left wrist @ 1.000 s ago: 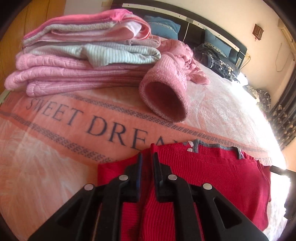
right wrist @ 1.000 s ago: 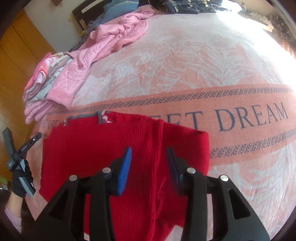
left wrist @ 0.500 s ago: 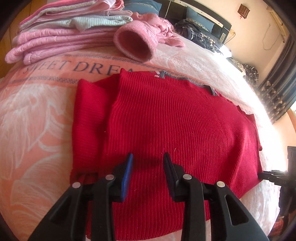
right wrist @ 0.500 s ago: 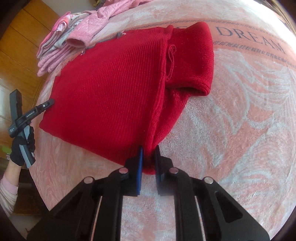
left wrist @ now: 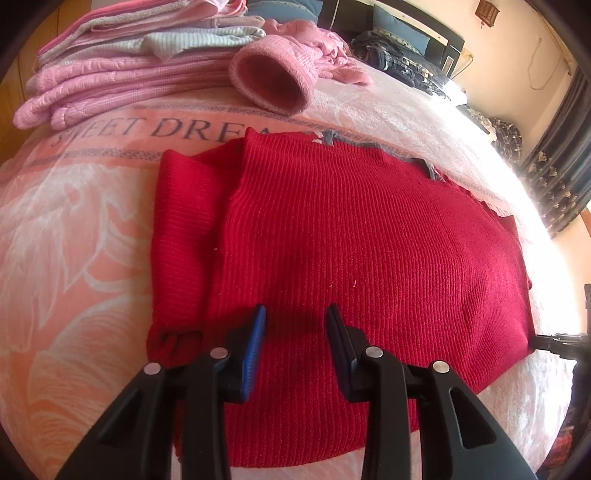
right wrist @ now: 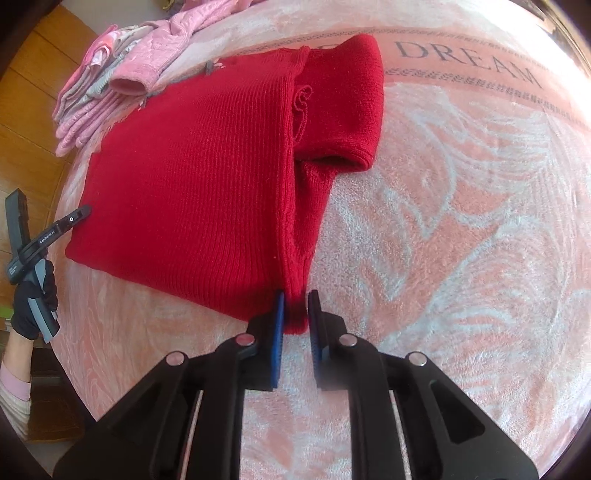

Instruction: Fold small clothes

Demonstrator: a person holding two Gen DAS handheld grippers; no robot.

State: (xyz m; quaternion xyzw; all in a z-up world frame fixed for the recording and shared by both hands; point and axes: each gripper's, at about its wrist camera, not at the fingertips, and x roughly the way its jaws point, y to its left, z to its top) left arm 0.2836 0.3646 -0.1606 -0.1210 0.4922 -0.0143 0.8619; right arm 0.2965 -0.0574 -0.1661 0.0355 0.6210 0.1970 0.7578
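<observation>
A red knit sweater (left wrist: 362, 236) lies flat on a pink blanket (left wrist: 74, 236) lettered "SWEET DREAM". The right gripper (right wrist: 295, 310) pinches its near hem corner, jaws narrow; the left gripper (left wrist: 295, 325) hangs over the hem, jaws wide and empty. Far left sits a stack of pink folded clothes (left wrist: 122, 70); beyond it, a dark headboard (left wrist: 406, 22) and cream wall.

Right gripper (right wrist: 295, 314) fingers (right wrist: 277, 325) pinching red sweater (right wrist: 192, 166) corner on pink blanket (right wrist: 461, 240).
</observation>
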